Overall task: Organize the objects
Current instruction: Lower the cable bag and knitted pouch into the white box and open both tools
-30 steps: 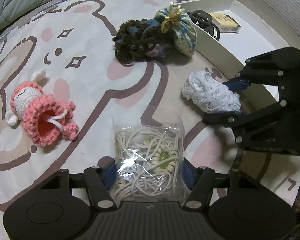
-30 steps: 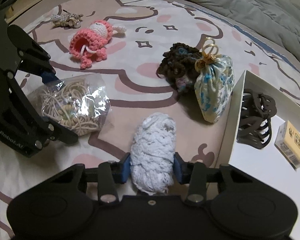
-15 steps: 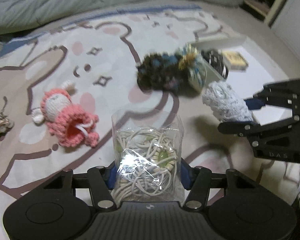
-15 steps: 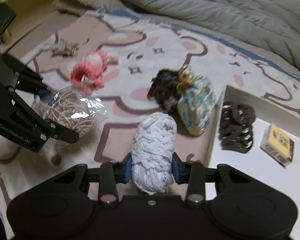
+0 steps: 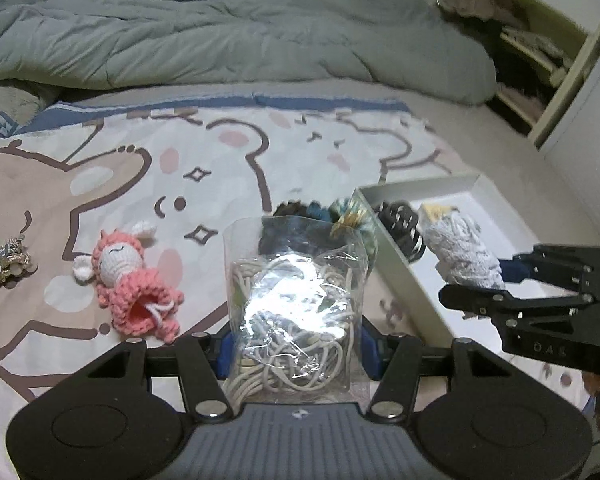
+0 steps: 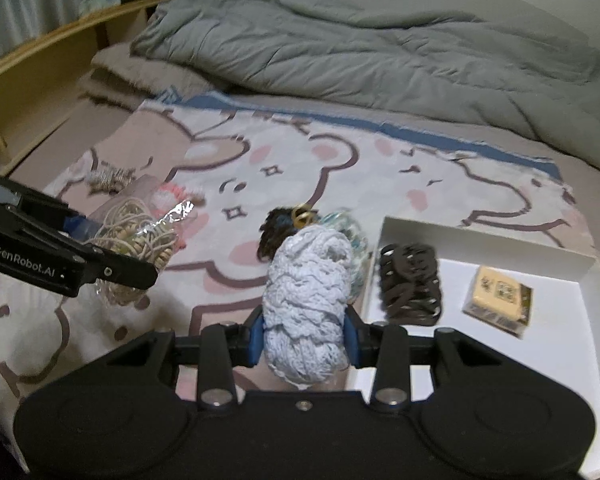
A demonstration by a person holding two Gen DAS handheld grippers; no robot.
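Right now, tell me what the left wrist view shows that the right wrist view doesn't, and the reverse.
Only the left wrist view shows the pink crochet doll whole, and the open shelves.

Only the right wrist view shows the small yellow box plainly in the white tray, and the wooden bed frame.

Both show the bag of cords in the left gripper, the white crochet bundle in the right gripper, and the black hair claw.

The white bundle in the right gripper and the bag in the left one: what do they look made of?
The white bundle looks like crocheted or knitted cotton-type yarn, matte, with open lacy loops showing. The bag looks like thin clear plastic film: glossy, crinkled, with a bright glare patch. The cream cords and beads inside are visible through it; their material is unclear.
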